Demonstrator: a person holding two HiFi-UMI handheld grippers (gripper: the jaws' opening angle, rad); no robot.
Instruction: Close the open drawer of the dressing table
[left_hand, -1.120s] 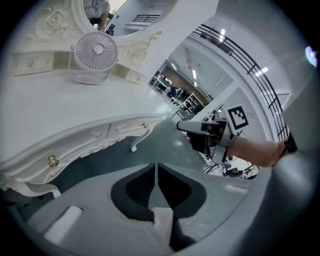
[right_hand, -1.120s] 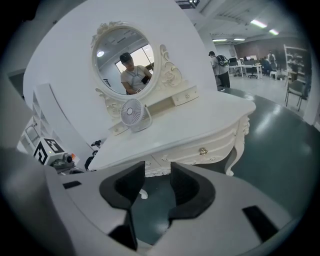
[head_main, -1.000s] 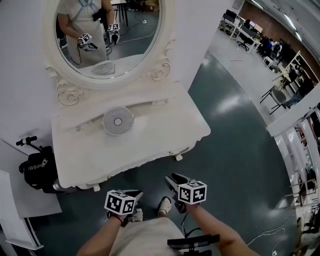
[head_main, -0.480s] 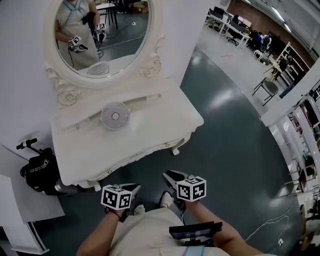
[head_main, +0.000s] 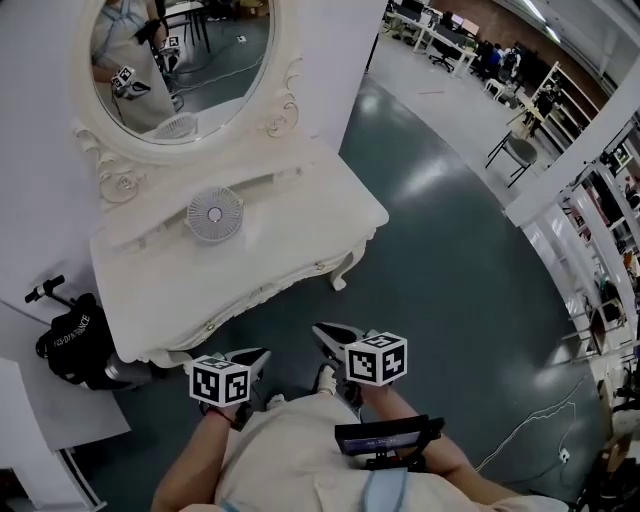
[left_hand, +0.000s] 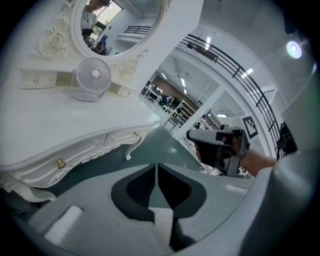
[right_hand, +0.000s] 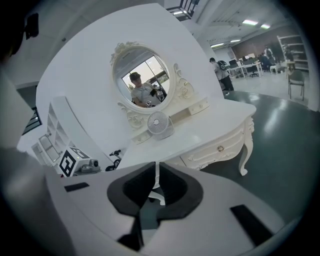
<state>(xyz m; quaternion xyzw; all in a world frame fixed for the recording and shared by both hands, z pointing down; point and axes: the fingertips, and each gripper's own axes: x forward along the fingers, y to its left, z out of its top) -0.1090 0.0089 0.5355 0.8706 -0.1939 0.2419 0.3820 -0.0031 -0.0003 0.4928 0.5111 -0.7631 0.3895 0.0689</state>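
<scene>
The white dressing table stands in front of me, with an oval mirror and a small round fan on top. Its drawer fronts with brass knobs sit flush with the frame. My left gripper hangs near my waist, short of the table's front edge, with its jaws together and empty. My right gripper is beside it, also clear of the table. Its jaws are closing, nearly together, with nothing between them.
A black bag lies on the floor left of the table, next to a white panel. Dark green floor stretches to the right, with a cable. Desks and chairs stand far off. A dark device hangs at my waist.
The dressing table has slid left and up in the head view and looks slightly smaller. Both grippers stay low by my body, a little higher than before.
</scene>
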